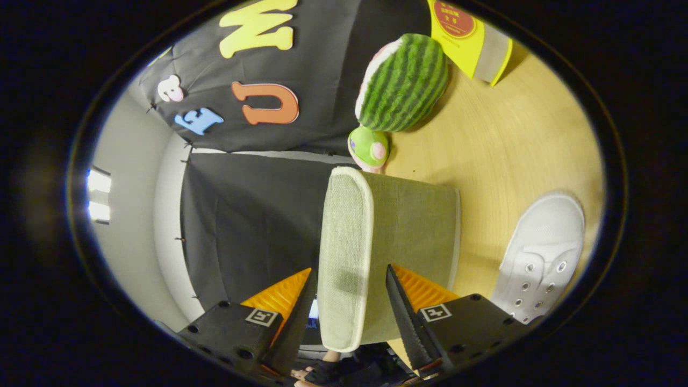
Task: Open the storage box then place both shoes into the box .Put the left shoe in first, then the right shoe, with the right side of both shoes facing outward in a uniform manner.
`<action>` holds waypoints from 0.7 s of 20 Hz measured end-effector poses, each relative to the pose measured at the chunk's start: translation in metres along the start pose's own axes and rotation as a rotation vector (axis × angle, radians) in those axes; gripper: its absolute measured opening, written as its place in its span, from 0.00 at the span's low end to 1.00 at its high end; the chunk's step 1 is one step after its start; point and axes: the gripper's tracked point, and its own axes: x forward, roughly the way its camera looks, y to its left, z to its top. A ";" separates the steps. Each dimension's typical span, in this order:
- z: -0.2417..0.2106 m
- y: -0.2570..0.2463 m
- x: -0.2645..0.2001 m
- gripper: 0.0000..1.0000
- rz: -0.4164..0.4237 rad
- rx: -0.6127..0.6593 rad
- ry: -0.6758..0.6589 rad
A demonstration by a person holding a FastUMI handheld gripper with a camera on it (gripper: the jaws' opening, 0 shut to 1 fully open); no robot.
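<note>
Visibly, one shoe [543,252], one box [376,252] between claw [349,293] fingers.

The box [392,242] is made of rough woven cloth, matt, with a smooth cloth band sewn along its edge. Beside the box lies a shoe [543,252] of soft cloth with tiny holes in the weave and shiny metal rings for the laces. Both sit on a table [510,145] of smooth wood with a soft shine. Beyond the box, a fuzzy plush melon [403,83] looks soft and furry. The wall [252,226] near the box is dull cloth.
</note>
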 end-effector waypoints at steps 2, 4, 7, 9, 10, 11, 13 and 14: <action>-0.003 0.004 0.005 0.68 0.046 0.043 0.020; -0.010 0.005 0.012 0.54 0.073 0.049 0.063; -0.006 -0.002 0.014 0.34 0.086 0.067 0.056; -0.006 0.003 0.009 0.13 0.079 0.058 0.037; -0.002 0.007 0.006 0.06 0.061 0.040 0.017; -0.002 0.012 0.005 0.05 0.045 0.020 0.009; -0.004 0.026 0.002 0.05 0.038 0.014 -0.001; -0.006 0.034 0.000 0.05 0.032 0.002 -0.007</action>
